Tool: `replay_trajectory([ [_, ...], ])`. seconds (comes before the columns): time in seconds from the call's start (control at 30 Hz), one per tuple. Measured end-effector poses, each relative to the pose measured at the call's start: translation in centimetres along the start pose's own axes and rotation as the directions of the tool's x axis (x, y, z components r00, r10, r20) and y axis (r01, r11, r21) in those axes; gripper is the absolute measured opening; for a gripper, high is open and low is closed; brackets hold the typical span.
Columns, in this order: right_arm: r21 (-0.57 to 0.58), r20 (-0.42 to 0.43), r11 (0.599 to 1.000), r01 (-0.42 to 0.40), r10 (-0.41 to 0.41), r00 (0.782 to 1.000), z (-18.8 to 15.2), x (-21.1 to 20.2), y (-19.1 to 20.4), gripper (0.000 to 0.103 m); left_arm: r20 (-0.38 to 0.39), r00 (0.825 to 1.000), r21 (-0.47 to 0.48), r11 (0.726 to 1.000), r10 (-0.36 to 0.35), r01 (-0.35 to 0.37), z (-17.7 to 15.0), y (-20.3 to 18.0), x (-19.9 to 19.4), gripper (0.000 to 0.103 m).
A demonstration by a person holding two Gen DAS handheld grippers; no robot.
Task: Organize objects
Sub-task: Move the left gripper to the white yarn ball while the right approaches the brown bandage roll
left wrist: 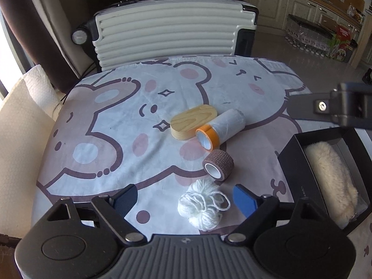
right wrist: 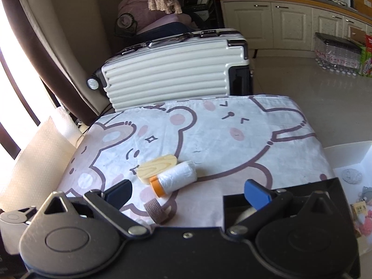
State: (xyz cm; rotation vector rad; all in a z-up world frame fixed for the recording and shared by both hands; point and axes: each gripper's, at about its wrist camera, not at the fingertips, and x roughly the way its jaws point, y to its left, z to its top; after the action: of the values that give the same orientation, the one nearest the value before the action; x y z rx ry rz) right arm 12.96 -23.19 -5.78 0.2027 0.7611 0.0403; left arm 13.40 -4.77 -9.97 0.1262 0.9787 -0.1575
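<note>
Hovering over the near edge of the bear-print cloth (left wrist: 111, 125), my left gripper (left wrist: 184, 201) has its jaws standing wide with the white yarn bundle (left wrist: 202, 205) between the blue pads, and neither pad is touching it. The yarn lies low between the fingers, a little toward the right-hand pad, a lumpy ball with no real long axis and one loose loop trailing toward that pad. I judge this is the piece in hand: the left tongs are right over it, so closing should take it if I centre slightly first.

Just beyond the yarn sits the brown bandage roll (left wrist: 218, 165), on its side with the open core facing me. Farther on, the plastic film roll with orange tape (left wrist: 220, 130) lies touching the oval wooden box (left wrist: 194, 122), its long axis running diagonally away to the right.

My right gripper (right wrist: 187, 191) is also spread wide and holds nothing; it hangs over the near rim of the black box (left wrist: 293, 169), where a cream fluffy piece (left wrist: 332, 181) already lies. That box lies to the right of the yarn, so the carry should be short and sideways. The loose strand could snag on the pad.
</note>
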Motion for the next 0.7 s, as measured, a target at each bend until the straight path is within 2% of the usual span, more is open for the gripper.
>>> replay_trajectory([
  [0.1,-0.027,0.015,1.0,0.006,-0.006,1.0,0.1,0.8,0.6,0.103,-0.014,1.0,0.041,0.999,-0.013,0.014,0.0,-0.3,0.8,0.085],
  [0.2,-0.036,0.001,0.999,-0.025,0.025,1.0,0.3,1.8,0.9,0.103,-0.021,1.0,0.066,0.998,-0.022,0.023,-0.1,-0.3,1.4,0.082],
  [0.37,0.035,-0.032,0.997,-0.066,0.067,0.997,0.6,3.8,0.2,0.103,-0.048,0.998,0.091,0.995,-0.036,0.04,-0.2,0.1,2.6,0.079],
  [0.5,0.017,-0.066,0.999,-0.043,0.044,0.997,0.5,5.5,0.2,0.102,-0.075,0.996,0.112,0.992,-0.051,0.059,-0.4,0.4,3.5,0.079],
  [0.53,0.013,-0.078,0.999,-0.042,0.043,0.996,0.5,5.9,0.3,0.098,-0.083,0.995,0.115,0.992,-0.051,0.061,-0.4,0.5,3.8,0.079],
  [0.6,0.003,-0.114,0.999,-0.051,0.051,0.992,0.3,6.9,0.5,0.08,-0.093,0.994,0.113,0.991,-0.061,0.072,-0.4,0.7,4.2,0.078],
  [0.7,-0.015,-0.165,0.997,-0.082,0.078,0.983,-0.1,8.2,1.1,0.077,-0.099,0.991,0.107,0.99,-0.086,0.097,-0.4,1.0,4.6,0.078],
])
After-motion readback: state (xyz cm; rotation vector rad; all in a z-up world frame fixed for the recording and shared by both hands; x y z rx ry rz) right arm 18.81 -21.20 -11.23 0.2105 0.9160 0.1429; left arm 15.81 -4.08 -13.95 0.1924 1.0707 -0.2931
